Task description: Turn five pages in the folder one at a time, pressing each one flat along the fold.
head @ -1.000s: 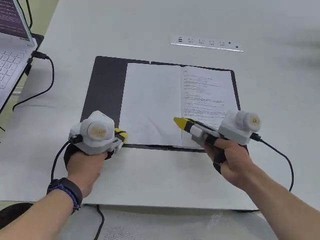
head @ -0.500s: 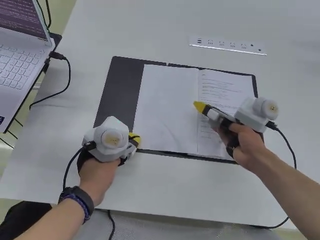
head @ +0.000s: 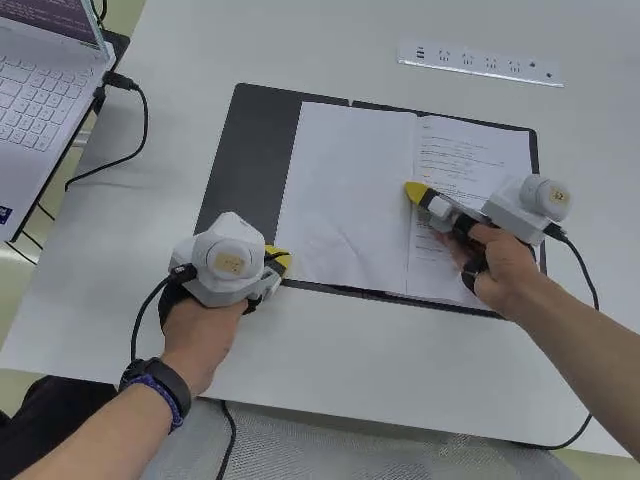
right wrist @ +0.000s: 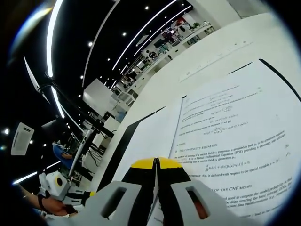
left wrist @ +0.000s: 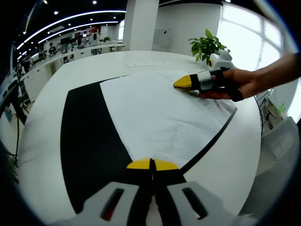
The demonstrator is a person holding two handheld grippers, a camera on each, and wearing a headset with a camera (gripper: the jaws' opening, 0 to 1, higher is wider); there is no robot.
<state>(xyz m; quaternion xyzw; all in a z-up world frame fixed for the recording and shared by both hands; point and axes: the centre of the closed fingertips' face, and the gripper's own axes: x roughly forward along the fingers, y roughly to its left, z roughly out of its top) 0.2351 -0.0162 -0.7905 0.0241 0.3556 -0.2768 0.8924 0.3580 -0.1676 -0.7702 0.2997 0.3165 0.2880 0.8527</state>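
Comparing against the view one second before, the right gripper (head: 414, 190) had travelled up the fold (head: 415, 150), from the lower part to about mid-height. The left gripper (head: 277, 260) kept its station at the folder's near edge. The rest of the shift across the picture was camera motion.

The folder (head: 245, 150) lay open and flat on the desk (head: 350, 350), black cover exposed on the left. A blank page (head: 350, 190) lay left of the fold and a printed page (head: 470, 160) right of it. The blank page showed faint creases near its lower edge and looked flat.

Right gripper: fingers closed, yellow tips together, nothing between them. The tips lay on the paper at the fold and pointed up and left across the printed page. The right hand (head: 495, 265) gripped the handle from behind, with the forearm entering from the lower right.

Left gripper: fingers closed, tips together, nothing held. The tips sat at the blank page's near left corner, over the black cover. Contact could not be confirmed. The left hand (head: 205, 325) wrapped the body from below, with a dark band (head: 160, 385) on the wrist.

A laptop (head: 40, 70) stood at the far left of the desk, and a power strip (head: 480, 62) lay beyond the folder.
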